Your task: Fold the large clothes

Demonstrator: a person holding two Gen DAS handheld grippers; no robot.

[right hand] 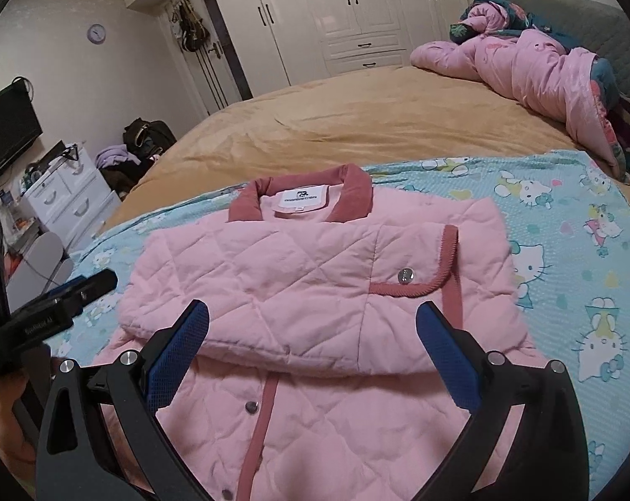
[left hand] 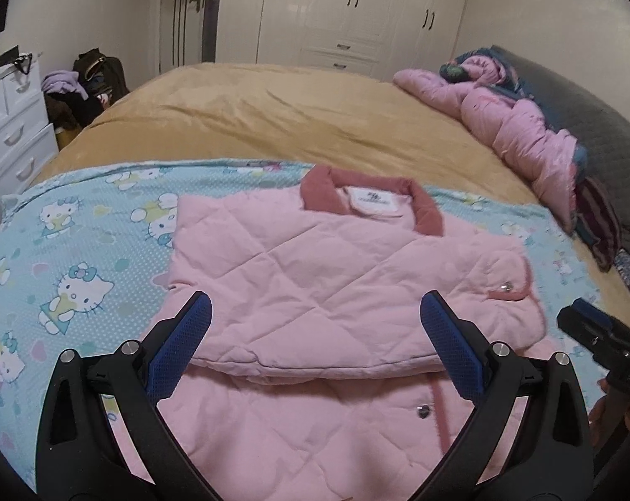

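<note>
The left black two-finger gripper with blue textured pads (left hand: 315, 336) hangs with fingers spread wide; the right matching black-and-blue gripper (right hand: 312, 336) is likewise agape, empty.

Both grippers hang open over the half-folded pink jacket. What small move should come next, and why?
Probably lower the left gripper and right gripper to the near hem of the pink jacket and pinch it. Both are open and empty, the sleeves already lie folded across the chest, and the lower half is still spread flat toward the cameras on the cartoon-print sheet.

Bed (left hand: 273, 112) with tan cover, blue cartoon-cat sheet (left hand: 85, 250) on it, pink quilted jacket (left hand: 315, 284) on the sheet, rumpled pink duvet (left hand: 519, 125) at far side
</note>
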